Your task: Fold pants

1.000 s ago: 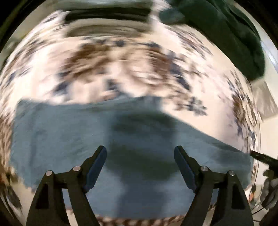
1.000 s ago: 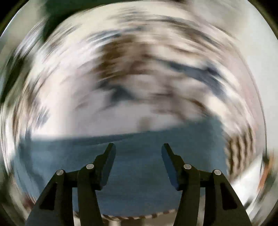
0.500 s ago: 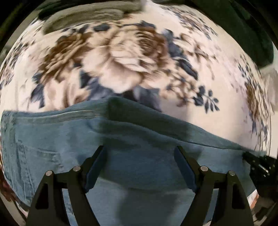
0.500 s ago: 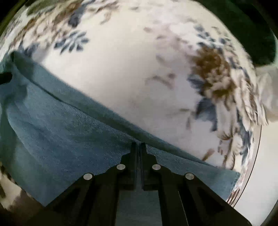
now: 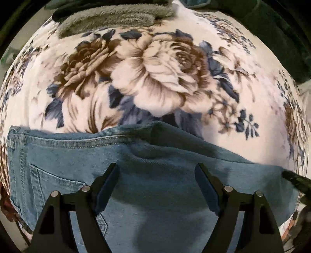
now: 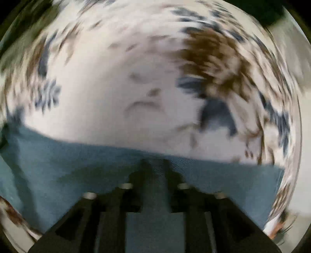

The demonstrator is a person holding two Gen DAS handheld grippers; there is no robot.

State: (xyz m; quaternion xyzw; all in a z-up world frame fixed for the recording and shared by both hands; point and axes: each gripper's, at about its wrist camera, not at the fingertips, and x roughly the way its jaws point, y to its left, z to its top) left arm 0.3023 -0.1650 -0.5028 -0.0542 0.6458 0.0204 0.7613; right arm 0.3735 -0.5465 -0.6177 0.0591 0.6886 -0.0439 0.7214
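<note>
Blue denim pants (image 5: 155,171) lie on a floral blanket (image 5: 155,77), waistband and back pocket to the left in the left wrist view. My left gripper (image 5: 156,184) is open above the pants, fingers wide apart, holding nothing. In the blurred right wrist view the pants (image 6: 58,165) cross the lower frame. My right gripper (image 6: 155,163) is nearly shut, with denim showing in the narrow gap between its fingers at the far edge. The right gripper's tip (image 5: 295,178) shows at the right edge of the left wrist view, at the pants' edge.
A grey fuzzy cloth (image 5: 108,17) lies at the blanket's far edge. A dark green fabric (image 5: 272,35) lies at the far right. The blanket's right edge (image 6: 297,136) drops off to a pale floor.
My right gripper went from open to shut on the pants' far edge, then began moving, blurring its view. The left gripper stayed open and moved slightly closer to the pants.
</note>
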